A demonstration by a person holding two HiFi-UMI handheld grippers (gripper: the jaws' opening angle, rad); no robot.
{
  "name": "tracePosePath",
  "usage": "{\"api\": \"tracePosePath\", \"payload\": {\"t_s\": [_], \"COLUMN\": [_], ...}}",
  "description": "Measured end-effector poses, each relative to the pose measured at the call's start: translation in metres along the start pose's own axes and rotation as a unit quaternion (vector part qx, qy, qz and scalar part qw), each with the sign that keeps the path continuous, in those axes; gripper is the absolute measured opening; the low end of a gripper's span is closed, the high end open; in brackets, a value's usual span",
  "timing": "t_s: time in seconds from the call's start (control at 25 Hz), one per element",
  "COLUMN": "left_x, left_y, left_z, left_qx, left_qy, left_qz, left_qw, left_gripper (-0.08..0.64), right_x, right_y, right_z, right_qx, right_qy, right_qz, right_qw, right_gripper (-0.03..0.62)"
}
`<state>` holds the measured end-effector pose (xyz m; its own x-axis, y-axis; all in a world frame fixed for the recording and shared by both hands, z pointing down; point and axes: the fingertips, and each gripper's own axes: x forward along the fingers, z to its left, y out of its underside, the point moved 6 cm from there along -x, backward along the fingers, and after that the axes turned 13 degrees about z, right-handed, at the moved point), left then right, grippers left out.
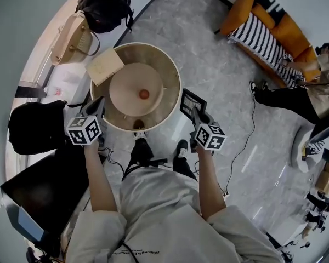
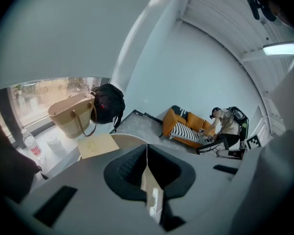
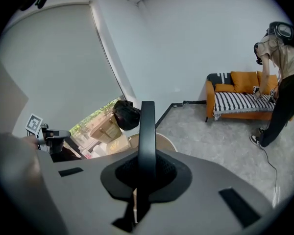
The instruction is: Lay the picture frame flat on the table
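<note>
Both arms reach fwd from the body, elbows bent, forearms bare and approx parallel. L forearm (image 1: 100,179) ends in the L tongs (image 1: 97,105), pointing fwd and tilted down, jaws pressed together w/ nothing between them. R forearm (image 1: 209,182) carries the R tongs (image 1: 197,113), tilted down likewise, jaws clamped on the edge of a picture frame (image 1: 191,101). Each hand grips its tool just behind the marker cube.
</note>
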<state>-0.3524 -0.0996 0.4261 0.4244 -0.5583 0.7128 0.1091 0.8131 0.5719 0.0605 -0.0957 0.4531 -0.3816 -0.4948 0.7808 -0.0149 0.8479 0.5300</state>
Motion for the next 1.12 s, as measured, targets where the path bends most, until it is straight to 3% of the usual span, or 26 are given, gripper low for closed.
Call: {"api": "tracePosePath", "payload": {"t_s": [0.2, 0.48, 0.76, 1.12], "left_x": [0.053, 0.134, 0.206, 0.279], "left_y": [0.034, 0.094, 0.125, 0.122], "left_z": [0.026, 0.045, 0.066, 0.055], "left_qx": [0.048, 0.131, 0.133, 0.152], "left_qy": [0.022, 0.077, 0.097, 0.142], "left_qz": [0.097, 0.191, 0.220, 0.243], "left_qw": [0.9939, 0.9697, 0.9615, 0.9473], "left_gripper": [0.023, 0.023, 0.023, 0.023], "right_x": [0.056, 0.140, 0.221, 0.292], "right_y": [0.037, 0.077, 0.092, 0.098], "right_z": [0.011, 0.014, 0.022, 0.037], "right_qx": [0.001, 0.044, 0.079, 0.101], "right_qy": [0.001, -0.005, -0.007, -0.043], "right_qz": [0.051, 0.077, 0.063, 0.060], "right_qw": [0.999, 0.996, 0.995, 0.992], "right_gripper": [0.041, 0.041, 0.041, 0.041]}}
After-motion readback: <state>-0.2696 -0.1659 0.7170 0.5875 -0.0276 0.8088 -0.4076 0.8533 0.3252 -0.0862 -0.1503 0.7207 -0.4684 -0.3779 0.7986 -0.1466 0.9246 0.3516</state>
